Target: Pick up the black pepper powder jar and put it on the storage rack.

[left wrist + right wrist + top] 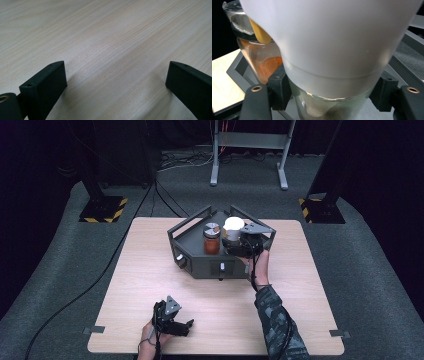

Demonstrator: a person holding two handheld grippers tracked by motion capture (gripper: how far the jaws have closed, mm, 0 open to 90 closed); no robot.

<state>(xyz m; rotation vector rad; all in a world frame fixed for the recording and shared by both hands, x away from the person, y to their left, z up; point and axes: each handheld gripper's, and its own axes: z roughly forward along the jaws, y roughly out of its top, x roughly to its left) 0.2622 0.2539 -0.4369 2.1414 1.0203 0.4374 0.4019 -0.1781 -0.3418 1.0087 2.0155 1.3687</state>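
A dark grey rack [200, 267] with rails stands at the middle of the wooden table [150, 285]. In it stands a glass jar of orange powder [211, 245] with a grey lid. Beside it, to the right, is a white-capped jar [233, 227], and my right gripper [239, 240] is shut on it. In the right gripper view the white-capped jar [332, 50] sits between the black fingers [278, 91], with the orange jar [262, 62] behind at the left. My left gripper [187, 326] rests near the front edge, open over bare wood [107, 50].
The rack's rails [187, 222] rise around the jars. Beyond the table lie cables [170, 200] on a grey carpet, a metal stand [248, 150] and posts with yellow-black bases [102, 210].
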